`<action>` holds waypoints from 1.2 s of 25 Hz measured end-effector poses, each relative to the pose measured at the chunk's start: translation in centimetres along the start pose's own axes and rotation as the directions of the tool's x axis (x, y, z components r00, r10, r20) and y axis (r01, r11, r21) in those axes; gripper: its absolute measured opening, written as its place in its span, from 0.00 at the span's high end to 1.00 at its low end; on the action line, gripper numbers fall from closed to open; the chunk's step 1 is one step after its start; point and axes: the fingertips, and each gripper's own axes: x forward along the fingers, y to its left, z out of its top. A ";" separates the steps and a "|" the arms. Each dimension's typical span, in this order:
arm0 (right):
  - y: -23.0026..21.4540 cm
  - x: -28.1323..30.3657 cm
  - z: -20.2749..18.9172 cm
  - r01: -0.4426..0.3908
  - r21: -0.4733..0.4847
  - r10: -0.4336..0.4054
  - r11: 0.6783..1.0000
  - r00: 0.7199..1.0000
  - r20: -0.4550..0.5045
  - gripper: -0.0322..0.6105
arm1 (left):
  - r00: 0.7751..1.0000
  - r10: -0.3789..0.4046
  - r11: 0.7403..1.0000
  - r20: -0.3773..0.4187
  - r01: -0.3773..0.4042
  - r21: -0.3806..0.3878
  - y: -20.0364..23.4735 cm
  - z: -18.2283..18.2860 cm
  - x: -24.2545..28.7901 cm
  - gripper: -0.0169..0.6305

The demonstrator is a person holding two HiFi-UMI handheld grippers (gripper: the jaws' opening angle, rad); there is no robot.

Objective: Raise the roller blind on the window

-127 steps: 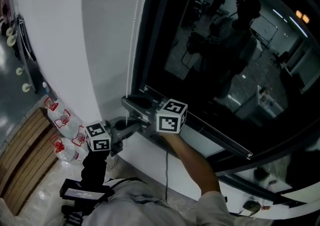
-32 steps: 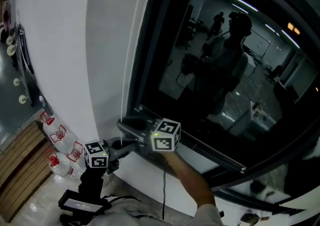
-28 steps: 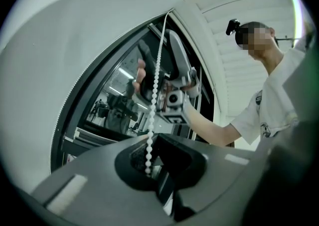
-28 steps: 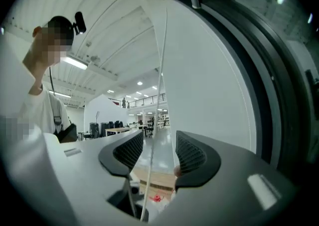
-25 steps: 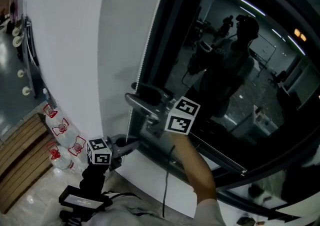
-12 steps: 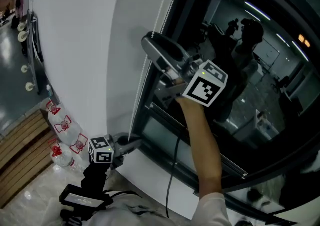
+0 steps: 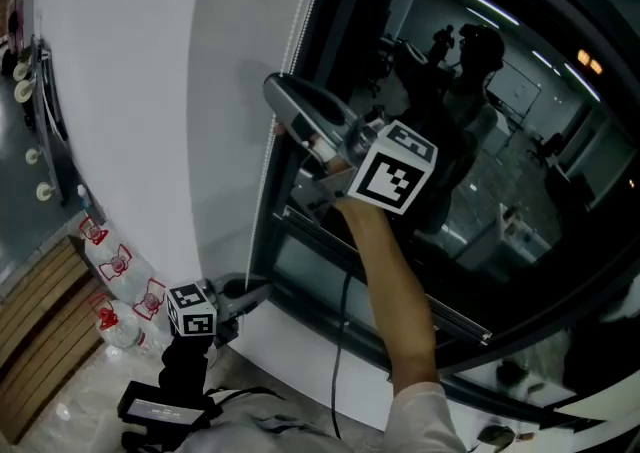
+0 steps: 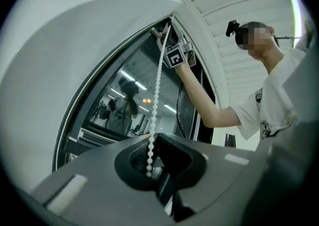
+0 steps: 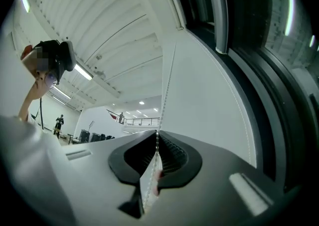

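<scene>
roller blind chain [image 8: 158,70] in left gripper [image 8: 152,145], between just-closed jaws of right gripper [image 9: 157,140]

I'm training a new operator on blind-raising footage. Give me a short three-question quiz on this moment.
1. True or false: in the head view, the right gripper is held lower than the left gripper.
2. What do both grippers clamp?
3. Fill in: the dark window shows the person's ___.
Key: 1 false. 2 the bead chain; the right jaws have just been closing and pinch it. 3 reflection.
</scene>
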 end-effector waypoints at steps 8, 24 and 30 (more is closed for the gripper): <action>0.7 -1.4 -2.7 0.013 0.029 -0.012 1.000 0.999 -0.034 0.93 | 1.000 -0.019 1.000 -0.010 0.019 -0.004 -0.3 0.1 0.6 0.98; 1.2 -5.6 -16.4 0.084 0.178 -0.047 0.980 0.977 -0.206 0.93 | 0.999 -0.042 0.999 -0.024 0.042 -0.010 -0.2 -0.2 1.4 0.98; 1.3 -7.6 -22.6 0.131 0.237 -0.055 0.963 0.952 -0.301 0.93 | 0.999 -0.031 0.999 -0.026 0.031 -0.021 0.3 -0.4 1.4 0.98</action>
